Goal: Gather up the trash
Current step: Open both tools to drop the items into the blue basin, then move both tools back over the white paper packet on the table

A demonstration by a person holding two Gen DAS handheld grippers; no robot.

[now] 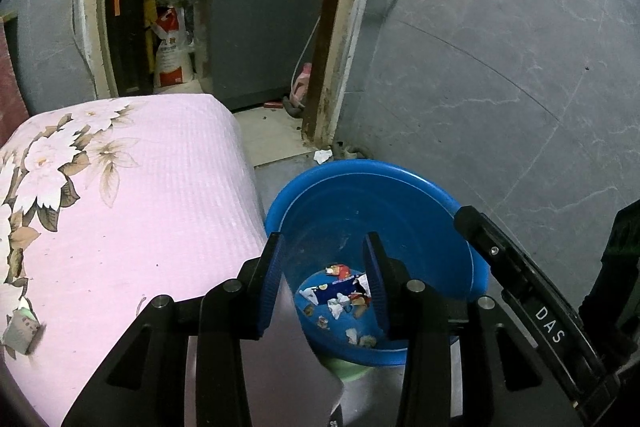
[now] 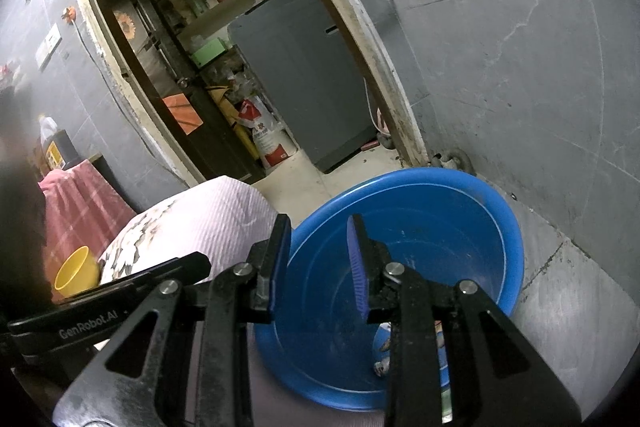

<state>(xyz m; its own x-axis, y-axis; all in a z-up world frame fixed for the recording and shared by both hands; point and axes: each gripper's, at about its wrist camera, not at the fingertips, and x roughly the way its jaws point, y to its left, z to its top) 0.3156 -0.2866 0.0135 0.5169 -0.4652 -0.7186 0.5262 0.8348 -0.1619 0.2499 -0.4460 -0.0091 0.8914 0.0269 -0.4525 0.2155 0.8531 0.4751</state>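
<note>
A blue plastic basin stands on the floor beside the bed, with several torn paper and wrapper scraps in its bottom. My left gripper hangs over the basin, open, with nothing between its blue pads. My right gripper is over the near rim of the same basin, jaws apart and empty; its black casing shows at the basin's right side. A few scraps peek out behind its right finger. A crumpled white paper lies on the floor behind the basin. A grey crumpled scrap rests on the bed.
The bed's pink floral cover fills the left side. Behind it a doorway opens onto a grey washing machine and a white and red sack. A grey wall stands right of the basin. A yellow cup sits at far left.
</note>
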